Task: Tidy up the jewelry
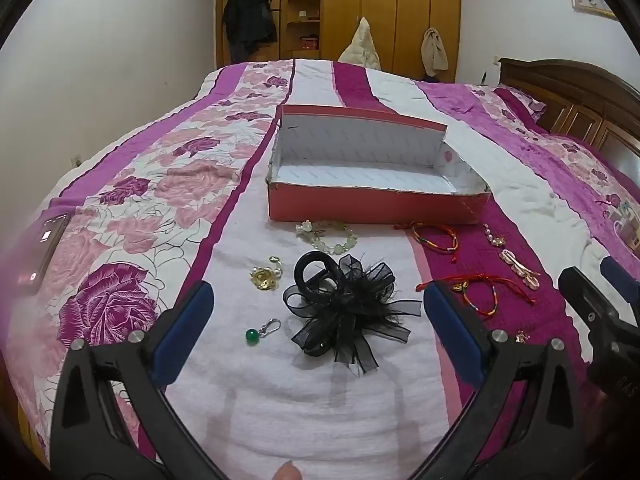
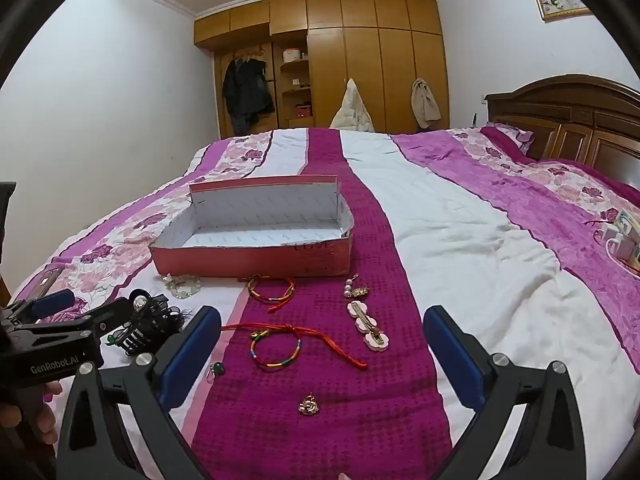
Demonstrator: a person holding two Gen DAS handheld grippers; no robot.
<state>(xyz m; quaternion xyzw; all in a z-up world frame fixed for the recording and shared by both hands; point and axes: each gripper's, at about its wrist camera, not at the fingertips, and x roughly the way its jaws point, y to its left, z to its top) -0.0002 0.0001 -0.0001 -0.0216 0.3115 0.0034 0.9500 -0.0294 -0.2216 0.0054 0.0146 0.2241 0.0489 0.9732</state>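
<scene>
**Jewelry on bed, both tongs wide**

I count two red cord bracelets (image 2: 276,346), one bead bracelet (image 1: 334,236) and one open red box (image 1: 376,172) on the bed (image 2: 460,240). Only my left view shows the black bow clip (image 1: 346,306), between the left tongs (image 1: 316,316). Right tongs (image 2: 322,340) wide, empty, bracelet between.

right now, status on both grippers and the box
Left gripper open, above black bow clip. Right gripper open, over red string bracelet. Red box empty, jewelry all on bedspread. Nothing blocking.
</scene>
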